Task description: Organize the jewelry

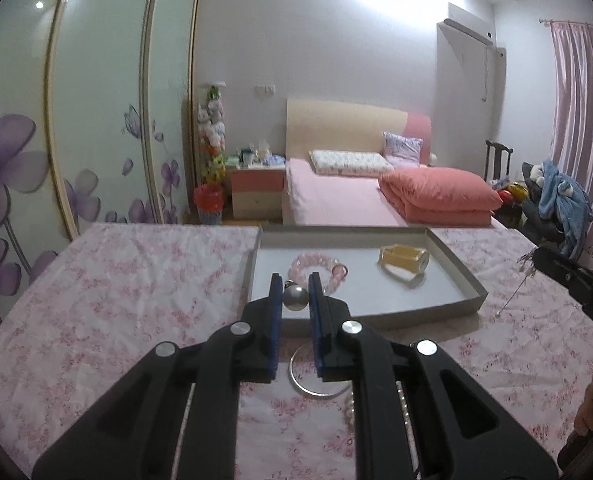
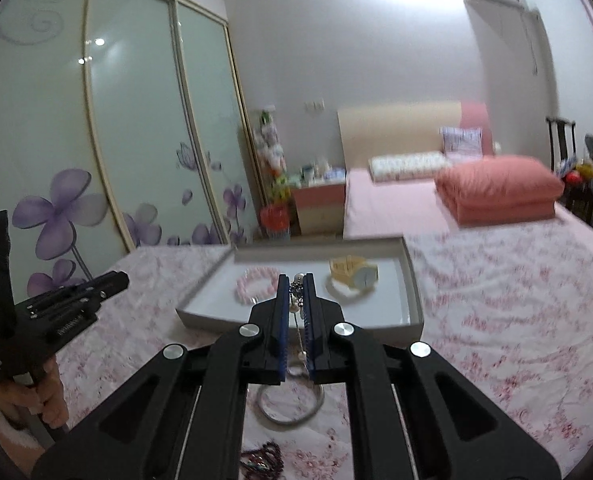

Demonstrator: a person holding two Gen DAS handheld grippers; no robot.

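A grey shallow box tray (image 1: pixel 462 270) (image 2: pixel 414 280) lies on the floral bedspread. In it are a pink bead bracelet (image 1: pixel 316 266) (image 2: pixel 254 286) and a yellow-strapped watch (image 1: pixel 402 260) (image 2: pixel 354 272). My left gripper (image 1: pixel 295 288) is shut on a silver pearl-like earring (image 1: pixel 295 298), held at the tray's near edge. My right gripper (image 2: pixel 295 286) is shut on a dangling chain earring with pearls (image 2: pixel 296 300), held above the tray's near edge; in the left wrist view it hangs at the far right (image 1: pixel 514 294). A silver bangle (image 1: pixel 316 384) (image 2: pixel 290 404) lies on the bedspread under the grippers.
A dark bead bracelet (image 2: pixel 262 462) lies on the spread by the lower edge, and a pearl strand (image 1: pixel 350 408) lies beside the bangle. Behind the tray are a bed with a folded pink quilt (image 1: pixel 440 198), a nightstand (image 1: pixel 256 190) and a sliding wardrobe (image 1: pixel 96 120).
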